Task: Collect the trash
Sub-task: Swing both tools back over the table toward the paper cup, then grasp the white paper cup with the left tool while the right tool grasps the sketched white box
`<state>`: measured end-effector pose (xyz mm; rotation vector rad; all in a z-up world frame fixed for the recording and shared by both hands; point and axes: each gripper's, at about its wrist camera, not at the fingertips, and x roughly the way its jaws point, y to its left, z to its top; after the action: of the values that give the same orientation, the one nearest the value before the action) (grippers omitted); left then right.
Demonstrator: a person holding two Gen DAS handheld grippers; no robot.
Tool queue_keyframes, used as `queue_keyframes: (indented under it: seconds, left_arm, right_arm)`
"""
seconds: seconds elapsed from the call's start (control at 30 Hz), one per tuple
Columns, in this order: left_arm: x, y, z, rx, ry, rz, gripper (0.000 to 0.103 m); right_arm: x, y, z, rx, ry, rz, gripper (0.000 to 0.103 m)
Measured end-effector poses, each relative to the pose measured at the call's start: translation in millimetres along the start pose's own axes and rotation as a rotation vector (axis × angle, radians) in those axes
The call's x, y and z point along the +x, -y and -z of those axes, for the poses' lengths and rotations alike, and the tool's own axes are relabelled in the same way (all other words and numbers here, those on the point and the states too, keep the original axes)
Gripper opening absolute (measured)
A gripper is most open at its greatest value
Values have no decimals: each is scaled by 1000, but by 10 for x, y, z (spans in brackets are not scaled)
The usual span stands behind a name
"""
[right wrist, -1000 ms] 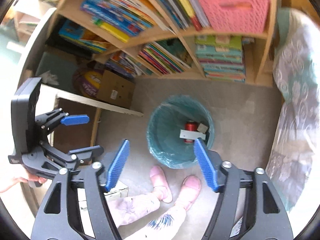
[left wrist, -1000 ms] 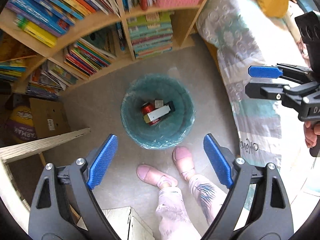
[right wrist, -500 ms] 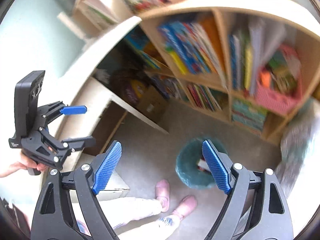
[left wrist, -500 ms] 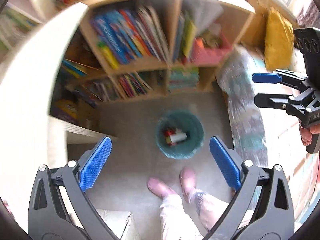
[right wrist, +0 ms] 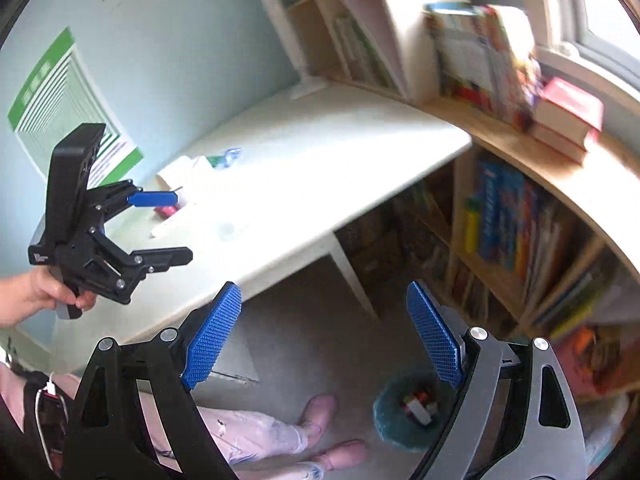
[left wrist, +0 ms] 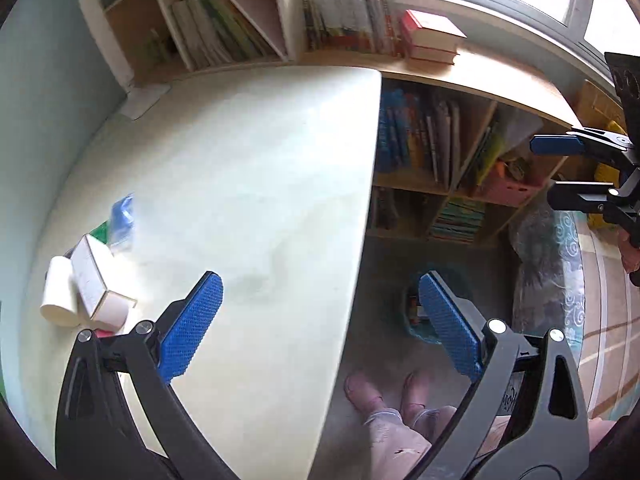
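Observation:
Several pieces of trash lie at the white table's (left wrist: 248,160) left end: a white box (left wrist: 94,276), a white cup (left wrist: 60,296) on its side and a blue wrapper (left wrist: 122,216). My left gripper (left wrist: 316,288) hangs above the table's front edge, open and empty, to the right of that pile. My right gripper (right wrist: 324,292) is open and empty too, off the table's corner above the floor. Each gripper shows in the other's view, the left gripper (right wrist: 180,227) and the right gripper (left wrist: 542,170). On the floor below stands the teal bin (right wrist: 380,412), holding a red can and a white box (right wrist: 418,406).
A wooden bookshelf (right wrist: 520,240) full of books runs behind and right of the table, with a red book stack (left wrist: 432,40) on top. The person's feet in pink slippers (right wrist: 320,408) stand beside the bin. A patterned bed cover (left wrist: 548,272) lies at the right.
Both grippers have risen from just over the bin to above table height and rolled, so the tabletop and its trash came into view. Both pairs of jaws have spread a little wider.

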<state>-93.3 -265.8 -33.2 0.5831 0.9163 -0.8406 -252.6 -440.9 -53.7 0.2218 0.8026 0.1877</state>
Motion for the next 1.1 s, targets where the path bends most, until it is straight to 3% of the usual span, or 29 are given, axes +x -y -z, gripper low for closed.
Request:
queue_keyframes:
  seconds: [0.27, 0.57, 0.73, 0.9, 1.1]
  left_arm:
    - [-232, -974, 290, -183, -10, -136, 96]
    - [-507, -1819, 623, -329, -10, -246, 96]
    - [-501, -2265, 716, -384, -20, -255, 96]
    - [-418, -2552, 736, -362, -30, -272, 96]
    - [-211, -2835, 742, -350, -59, -238, 96]
  right_arm:
    - [493, -537, -475, -123, -48, -87, 85]
    - [1017, -1161, -930, -222, -94, -177, 85]
    - [1372, -1429, -1168, -258, -122, -215, 85]
    - [1719, -1668, -1332, -266, -147, -226, 85]
    - [2095, -1896, -1444, -265, -190, -228, 85]
